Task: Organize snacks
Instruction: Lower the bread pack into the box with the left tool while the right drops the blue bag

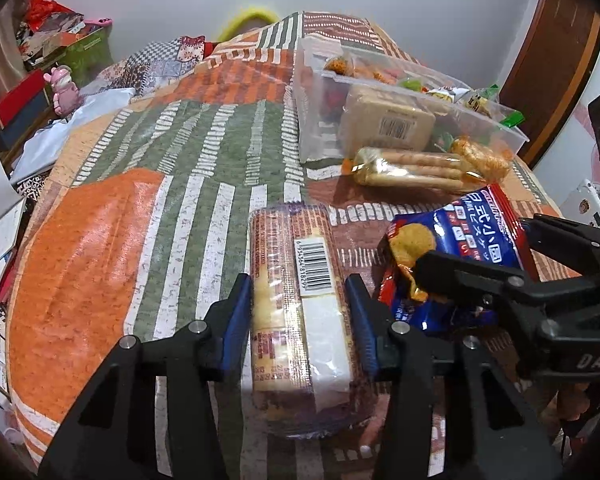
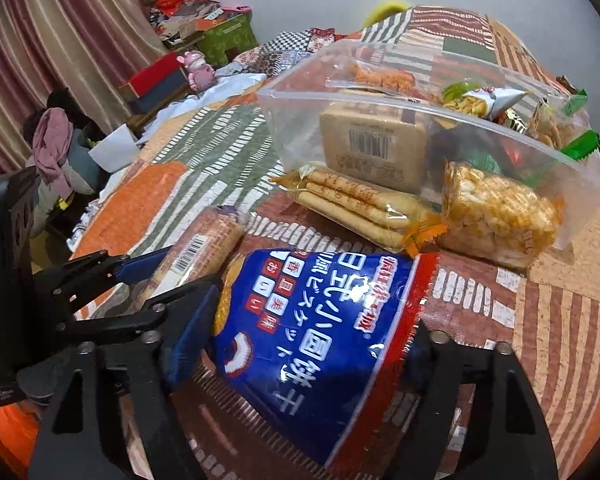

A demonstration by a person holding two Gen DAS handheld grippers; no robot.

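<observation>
While clear bin (image 1: pixel 380 80) holds snacks, left hand-held gripper (image 1: pixel 300 312) clamps biscuit roll (image 1: pixel 300 280), right (image 2: pixel 300 344) blue bag (image 2: pixel 300 320)

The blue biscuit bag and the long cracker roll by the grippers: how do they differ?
The blue bag is a flat, crinkly pouch with red edges and white lettering; the cracker roll is a long brownish cylinder in clear wrap with a barcode. The blue bag sits between the right gripper's fingers, the cracker roll between the left gripper's. Both lie on the patterned tablecloth, outside the clear bin.
</observation>
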